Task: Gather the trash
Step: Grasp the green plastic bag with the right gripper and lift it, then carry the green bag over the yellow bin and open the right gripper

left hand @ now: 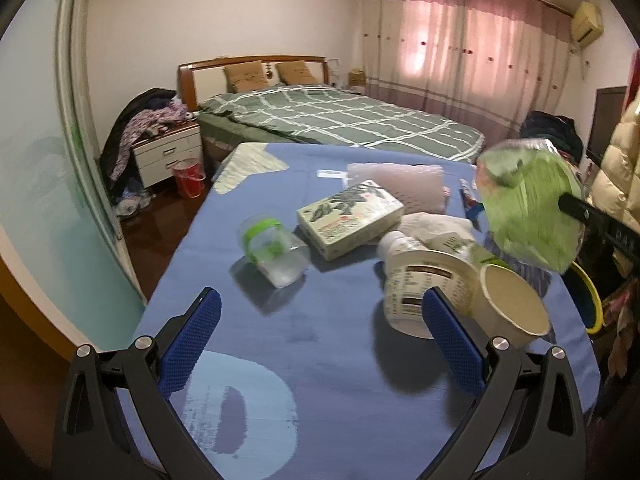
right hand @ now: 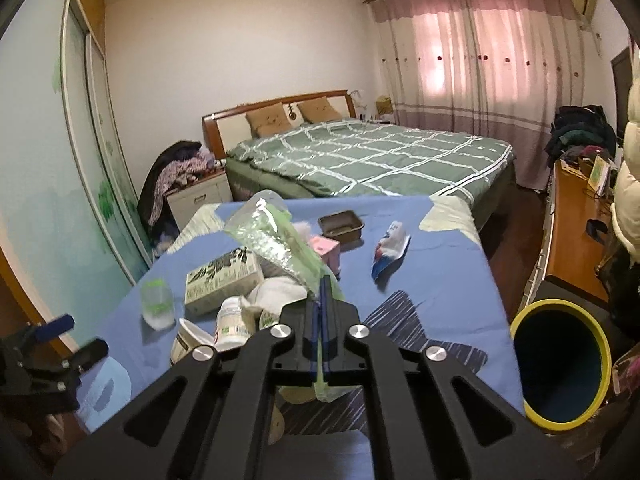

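Grippers: two, left gripper and right gripper
Green plastic bags: one
Printed cartons: one
Clear jars with green lids: one
White bottles: one
Paper cups: one
Yellow-rimmed bins: one
Brown trays: one
Pink boxes: one
Blue-and-white wrappers: one
Pillows: two
Red buckets: one
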A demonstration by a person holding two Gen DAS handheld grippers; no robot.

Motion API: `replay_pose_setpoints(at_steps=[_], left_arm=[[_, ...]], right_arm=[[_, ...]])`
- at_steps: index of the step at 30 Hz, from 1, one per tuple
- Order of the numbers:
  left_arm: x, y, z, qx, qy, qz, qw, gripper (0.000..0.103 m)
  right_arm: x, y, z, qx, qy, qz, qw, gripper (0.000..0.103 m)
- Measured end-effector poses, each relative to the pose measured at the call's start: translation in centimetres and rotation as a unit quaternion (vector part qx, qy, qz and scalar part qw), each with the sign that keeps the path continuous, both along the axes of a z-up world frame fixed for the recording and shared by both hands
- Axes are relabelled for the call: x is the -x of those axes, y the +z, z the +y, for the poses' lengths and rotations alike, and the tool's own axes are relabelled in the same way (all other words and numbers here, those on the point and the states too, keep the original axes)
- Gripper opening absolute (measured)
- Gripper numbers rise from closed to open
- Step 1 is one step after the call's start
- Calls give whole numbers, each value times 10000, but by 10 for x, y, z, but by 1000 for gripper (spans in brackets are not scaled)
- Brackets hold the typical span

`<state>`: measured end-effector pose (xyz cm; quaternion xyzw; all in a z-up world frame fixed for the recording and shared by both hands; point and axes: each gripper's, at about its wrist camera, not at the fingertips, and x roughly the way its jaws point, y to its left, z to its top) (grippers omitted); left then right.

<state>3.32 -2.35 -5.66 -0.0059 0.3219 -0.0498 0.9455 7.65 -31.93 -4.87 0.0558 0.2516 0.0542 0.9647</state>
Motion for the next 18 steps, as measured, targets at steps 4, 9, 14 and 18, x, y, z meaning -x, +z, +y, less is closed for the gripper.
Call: replay_pose_setpoints(at_steps=[4, 9, 14, 18], left_arm=[[4, 0, -17, 30, -358, -2, 9994, 99], [9, -9, -54, -77, -1036, 61, 9946, 99], [10, -24, -94, -238, -1535, 196, 9877, 99], [5, -37, -118, -358, -1746, 324, 9835, 99]], right_arm=[[7, 8, -15, -42, -184, -126, 9997, 1], [13, 6, -59, -112, -777, -94, 9969, 1], [16, -8, -122, -191, -1646, 73, 9862, 1], [17, -27, -173, -246, -2348, 272, 9713, 1]])
